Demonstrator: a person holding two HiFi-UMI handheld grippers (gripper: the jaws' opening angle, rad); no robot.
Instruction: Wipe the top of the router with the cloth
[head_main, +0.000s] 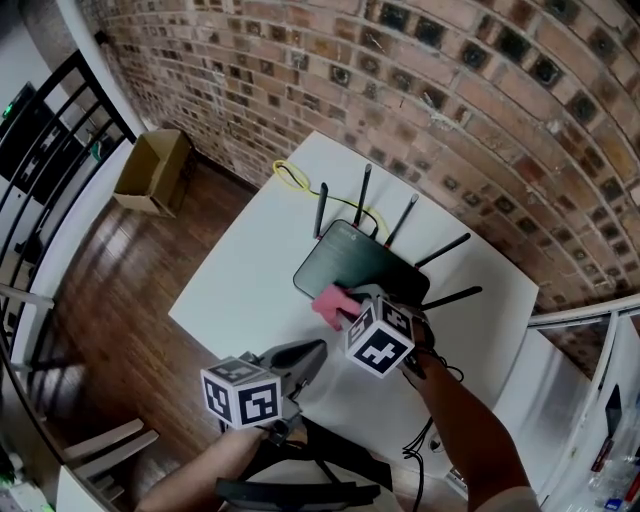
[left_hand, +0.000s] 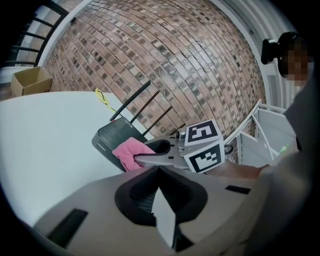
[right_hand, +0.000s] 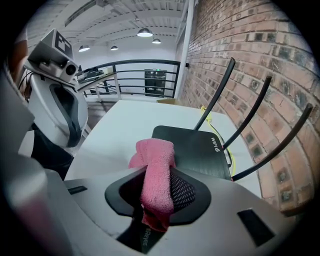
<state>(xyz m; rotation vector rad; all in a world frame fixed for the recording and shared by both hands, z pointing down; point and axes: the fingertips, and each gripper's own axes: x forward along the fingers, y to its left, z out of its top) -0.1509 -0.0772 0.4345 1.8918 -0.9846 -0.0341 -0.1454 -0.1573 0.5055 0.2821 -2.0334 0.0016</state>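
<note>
**Head view.** We see a white table (head_main: 235, 290) set against a brick wall (head_main: 480, 90). The black router (head_main: 365, 268) lies flat on it, near the wall, with its antennas raised. A yellow cable (head_main: 292, 178) lies on the table behind the router. The right gripper (head_main: 347, 312) reaches in from the near side and is clamped on the pink cloth (head_main: 331, 303). The cloth sits at the near edge of the router's top. The left gripper (head_main: 316, 348) hangs over bare table just short of the router, apart from it. A cardboard box (head_main: 155, 170) stands on the wooden floor beyond the table.

**Left gripper view.** We read the jaws as closed tip to tip, with nothing between them. Ahead, the cloth overlaps the near corner of the router's top.

**Right gripper view.** The jaws grip the cloth firmly. One folded end stands out past the tips over the router's near edge, and the other hangs down between the pads. The router top beyond the cloth carries the print "WIFI 6".
</note>
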